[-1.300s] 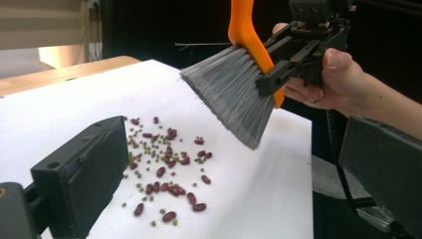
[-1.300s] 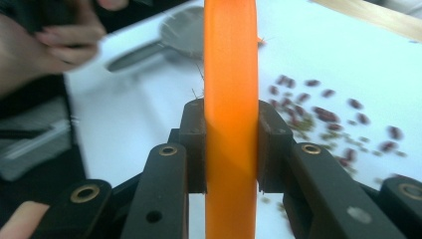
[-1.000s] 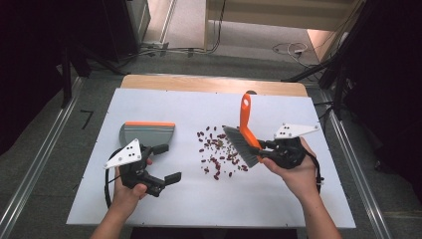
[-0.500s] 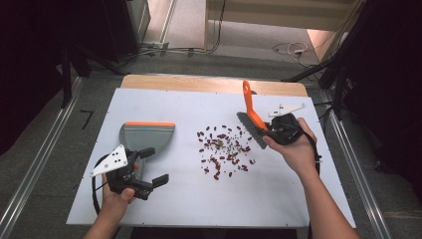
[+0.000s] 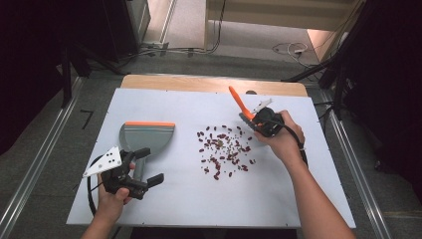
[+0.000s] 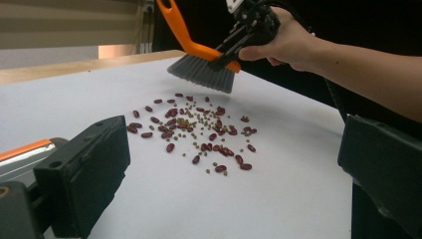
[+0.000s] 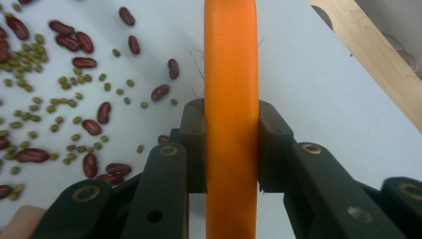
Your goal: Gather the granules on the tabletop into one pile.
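Note:
A grey dustpan [image 5: 147, 135] with an orange rim lies on the white table [image 5: 298, 194] at the left. My left gripper [image 5: 149, 167] sits just in front of it, open, with nothing between its jaws. The pan's orange rim [image 6: 22, 149] shows behind the left jaw. Several red and green beans [image 5: 224, 149] are scattered mid-table. My right gripper [image 5: 261, 122] is beyond their right edge, shut on the orange handle [image 7: 231, 74] of a hand brush [image 6: 204, 69]. The grey bristles hang clear above the beans [image 6: 199, 129].
The table's far wooden edge [image 5: 209, 84] runs close behind the brush. Metal rails [image 5: 35, 169] flank the table on both sides. Cables [image 5: 291, 49] lie on the floor beyond.
My right gripper has carried the brush up off the beans' right side and toward the far edge. The left gripper has drifted slightly left, still open.

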`<state>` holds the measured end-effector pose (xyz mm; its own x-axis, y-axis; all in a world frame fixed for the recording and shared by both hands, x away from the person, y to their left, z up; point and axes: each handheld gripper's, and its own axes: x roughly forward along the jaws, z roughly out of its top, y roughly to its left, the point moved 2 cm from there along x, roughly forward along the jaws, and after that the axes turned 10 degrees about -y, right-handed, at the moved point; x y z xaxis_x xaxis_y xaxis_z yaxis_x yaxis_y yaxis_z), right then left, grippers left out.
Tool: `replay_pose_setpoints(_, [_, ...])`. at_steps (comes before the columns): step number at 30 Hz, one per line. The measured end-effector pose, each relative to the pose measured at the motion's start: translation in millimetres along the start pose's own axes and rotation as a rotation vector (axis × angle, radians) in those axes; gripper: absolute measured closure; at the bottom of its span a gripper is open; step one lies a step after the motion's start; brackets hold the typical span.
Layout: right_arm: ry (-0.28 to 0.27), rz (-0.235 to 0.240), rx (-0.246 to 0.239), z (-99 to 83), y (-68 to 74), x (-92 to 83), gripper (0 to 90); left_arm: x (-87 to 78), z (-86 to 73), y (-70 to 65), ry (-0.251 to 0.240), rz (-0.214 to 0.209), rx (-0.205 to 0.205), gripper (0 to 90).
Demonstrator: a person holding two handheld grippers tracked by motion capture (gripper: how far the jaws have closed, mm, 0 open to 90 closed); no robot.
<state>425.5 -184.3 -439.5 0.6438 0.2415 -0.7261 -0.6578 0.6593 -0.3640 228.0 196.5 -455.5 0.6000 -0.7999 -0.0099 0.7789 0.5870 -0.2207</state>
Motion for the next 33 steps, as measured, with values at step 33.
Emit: replay_pose_setpoints(33, [0.041,0.147,-0.258,5.0,56.7,-12.2,68.9,-1.4,0.3,1.0,-0.007,0.007,-0.001,1.8])
